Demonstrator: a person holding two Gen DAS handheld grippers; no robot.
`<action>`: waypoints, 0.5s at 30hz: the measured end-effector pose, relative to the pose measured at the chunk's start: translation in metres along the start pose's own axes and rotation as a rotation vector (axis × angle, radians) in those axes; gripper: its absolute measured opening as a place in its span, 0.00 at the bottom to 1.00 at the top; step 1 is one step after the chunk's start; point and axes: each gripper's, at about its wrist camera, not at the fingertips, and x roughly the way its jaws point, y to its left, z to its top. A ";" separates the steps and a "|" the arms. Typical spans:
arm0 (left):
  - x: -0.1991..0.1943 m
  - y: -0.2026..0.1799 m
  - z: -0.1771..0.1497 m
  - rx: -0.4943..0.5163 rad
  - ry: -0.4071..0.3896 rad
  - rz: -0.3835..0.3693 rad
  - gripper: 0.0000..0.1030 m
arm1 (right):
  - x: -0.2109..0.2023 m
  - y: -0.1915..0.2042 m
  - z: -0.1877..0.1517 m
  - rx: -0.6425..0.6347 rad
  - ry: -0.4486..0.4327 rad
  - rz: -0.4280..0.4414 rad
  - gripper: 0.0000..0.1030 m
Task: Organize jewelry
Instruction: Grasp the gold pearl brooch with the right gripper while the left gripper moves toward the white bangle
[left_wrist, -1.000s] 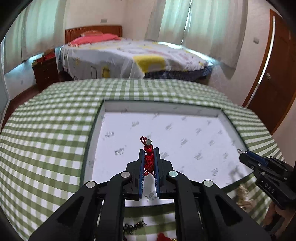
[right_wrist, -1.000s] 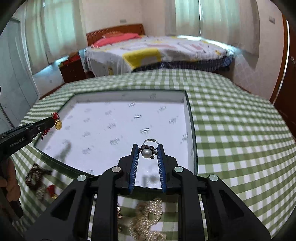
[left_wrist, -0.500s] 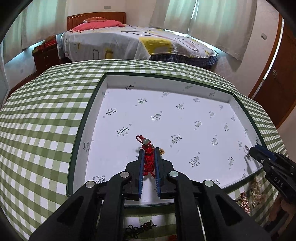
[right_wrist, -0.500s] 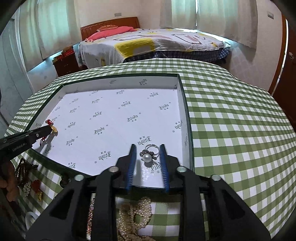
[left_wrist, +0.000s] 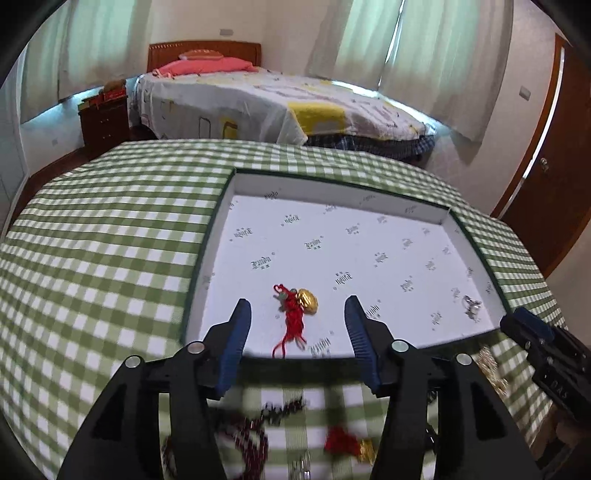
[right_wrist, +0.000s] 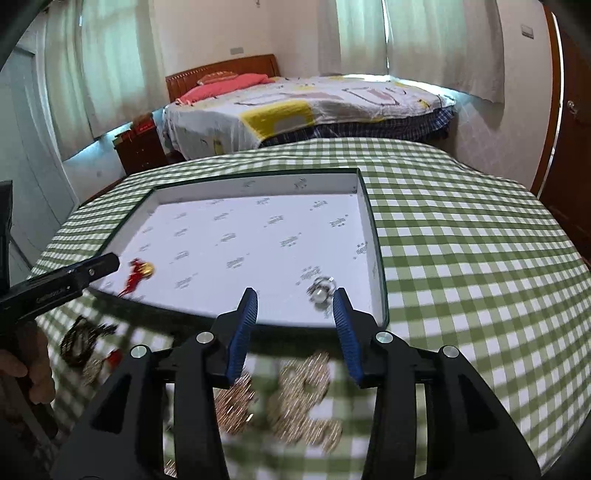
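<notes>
A red cord charm with a gold pendant (left_wrist: 301, 306) lies loose on the white floor of the green-rimmed tray (left_wrist: 332, 184). My left gripper (left_wrist: 297, 308) hovers over the near rim, its jaws opening; the charm lies in line with the gap and neither pad touches it. A pearl ring (right_wrist: 322, 290) rests near the tray's (right_wrist: 373, 229) right wall. My right gripper (right_wrist: 295, 295) has its jaws opening too, with the ring just inside the right fingertip and free of the pads. Each gripper shows in the other's view: the right gripper (left_wrist: 532, 332) and the left gripper (right_wrist: 107, 264).
On the green checked tablecloth (right_wrist: 461, 258) in front of the tray lie gold chains (right_wrist: 295, 398), a dark bead bracelet (right_wrist: 79, 339) and another red and gold charm (left_wrist: 351, 445). A person's hand (right_wrist: 33, 373) holds the left gripper. A bed stands behind the table.
Both grippers went from shut to open, letting go of the red charm and the pearl ring, which now lie on the tray floor. Both grippers drew back toward the near rim.
</notes>
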 end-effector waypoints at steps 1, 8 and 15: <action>-0.007 -0.001 -0.003 0.002 -0.013 0.002 0.52 | -0.007 0.003 -0.005 0.000 -0.007 0.002 0.46; -0.053 -0.009 -0.039 0.035 -0.077 0.028 0.53 | -0.047 0.022 -0.048 -0.026 0.003 0.049 0.46; -0.081 -0.005 -0.075 0.037 -0.060 0.054 0.54 | -0.054 0.040 -0.079 -0.046 0.053 0.093 0.46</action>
